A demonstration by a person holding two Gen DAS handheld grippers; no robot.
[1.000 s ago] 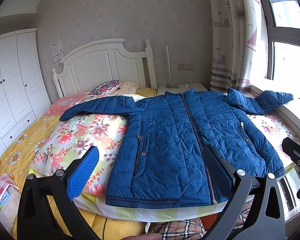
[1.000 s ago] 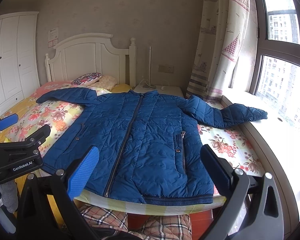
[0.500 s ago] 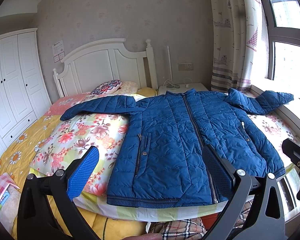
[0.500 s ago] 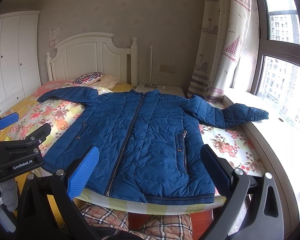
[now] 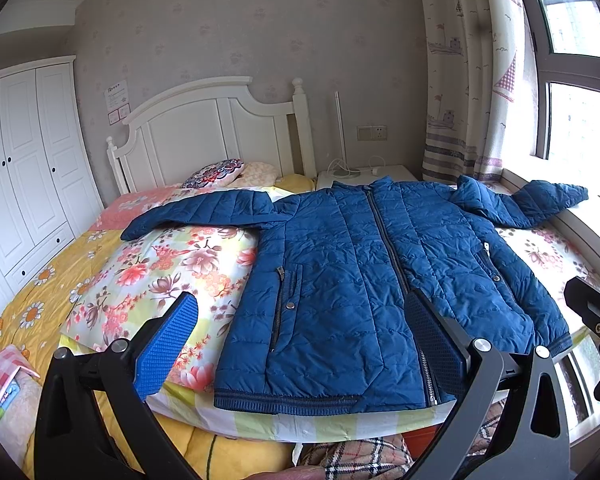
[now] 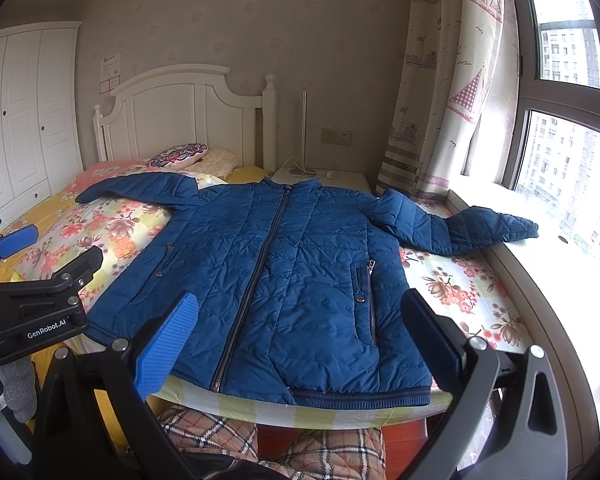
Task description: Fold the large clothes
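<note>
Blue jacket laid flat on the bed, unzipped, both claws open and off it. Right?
Not quite: the blue jacket is zipped shut, its zipper closed from collar to hem, as the right wrist view shows. The rest holds: it lies flat on the bed, and the left claw and right claw are open, off it.

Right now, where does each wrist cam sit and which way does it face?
Left wrist: on the left gripper, off the bed's foot toward its left side, facing the headboard over the blue jacket; own two open fingers show, with the right gripper at the right edge.
Right wrist: on the right gripper, nearer the window, facing the same way; own open fingers show, with the left gripper at the left edge.
Shared: jacket, headboard, curtain, wardrobe.
</note>
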